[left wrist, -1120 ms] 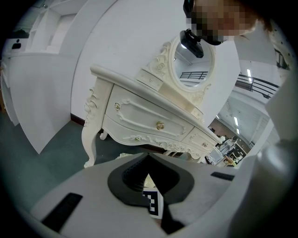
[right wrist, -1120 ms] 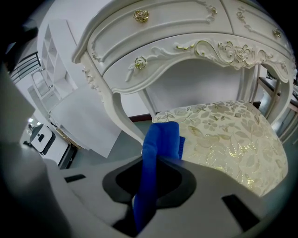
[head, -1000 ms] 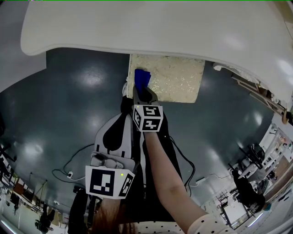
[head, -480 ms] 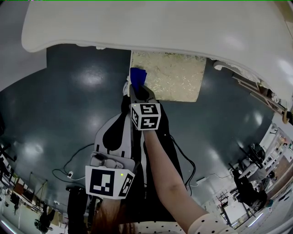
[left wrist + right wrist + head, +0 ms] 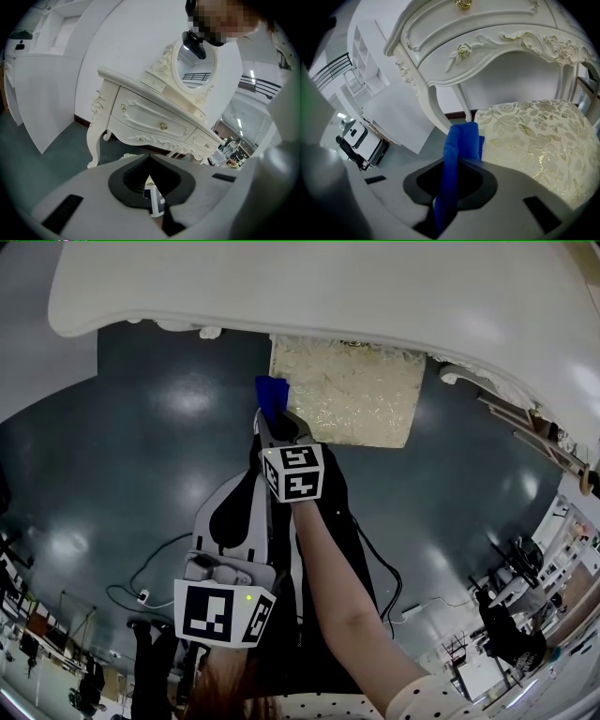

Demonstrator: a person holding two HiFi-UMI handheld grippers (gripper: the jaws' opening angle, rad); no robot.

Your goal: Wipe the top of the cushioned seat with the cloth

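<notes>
Both jaws of the right hand-held gripper (image 5: 452, 187) clamp the cloth (image 5: 461, 140) at the seat's (image 5: 534, 136) edge. Wiping seems under way, and the next stroke should sweep across the seat. The left hand-held gripper (image 5: 151, 197) is closed and empty.

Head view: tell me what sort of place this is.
Probably a workshop or lab staged as a bedroom: ornate white carved dressing table, cream gold-patterned cushioned seat, cluttered equipment benches edging the grey floor.

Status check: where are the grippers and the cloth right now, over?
Right gripper shut on blue cloth. Cloth at left edge of cushioned seat. Left gripper shut, empty, away from seat. Seat top bare.
</notes>
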